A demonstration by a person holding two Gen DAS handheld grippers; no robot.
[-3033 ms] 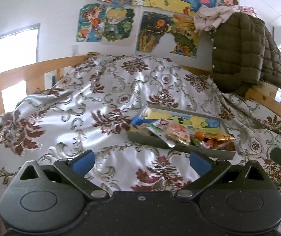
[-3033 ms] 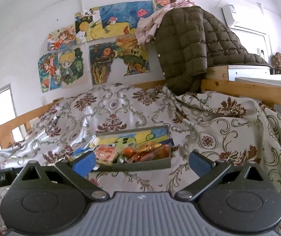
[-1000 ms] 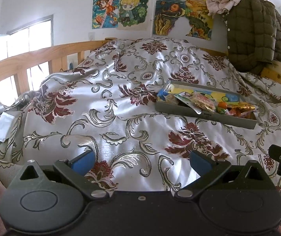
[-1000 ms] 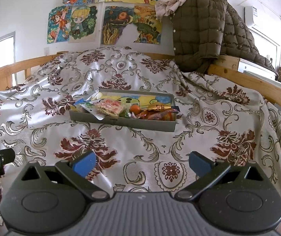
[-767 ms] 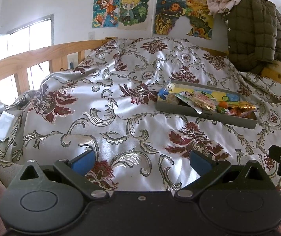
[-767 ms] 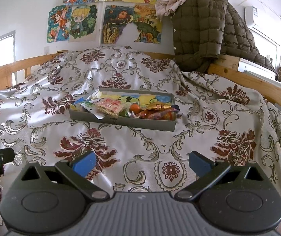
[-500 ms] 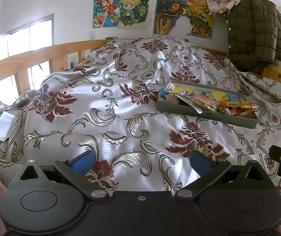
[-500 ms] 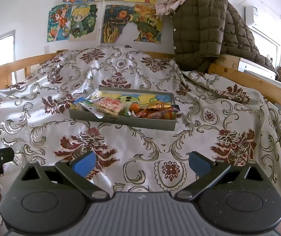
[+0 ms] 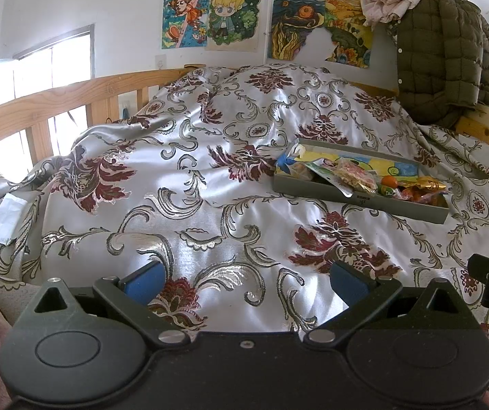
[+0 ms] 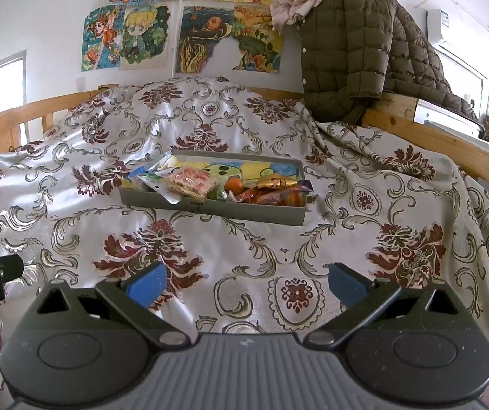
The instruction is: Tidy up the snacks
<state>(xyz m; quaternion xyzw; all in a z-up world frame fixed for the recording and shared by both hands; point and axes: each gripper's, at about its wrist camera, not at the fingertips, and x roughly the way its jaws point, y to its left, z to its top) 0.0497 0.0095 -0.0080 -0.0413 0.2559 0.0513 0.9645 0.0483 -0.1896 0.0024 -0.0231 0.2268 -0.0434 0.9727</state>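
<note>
Grey snack tray [image 10: 217,206] on quilt [image 10: 244,249]; left gripper [image 9: 246,282], right gripper [image 10: 246,282] fingers spread, empty; labels unreadable.

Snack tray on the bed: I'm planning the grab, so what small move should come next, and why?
Probably bring the right gripper forward toward the grey tray. Both grippers are open, empty and well short of it over the quilt, and the tray sits almost straight ahead in the right wrist view. The left gripper sees it off to its right. The snacks are heaped inside.
</note>
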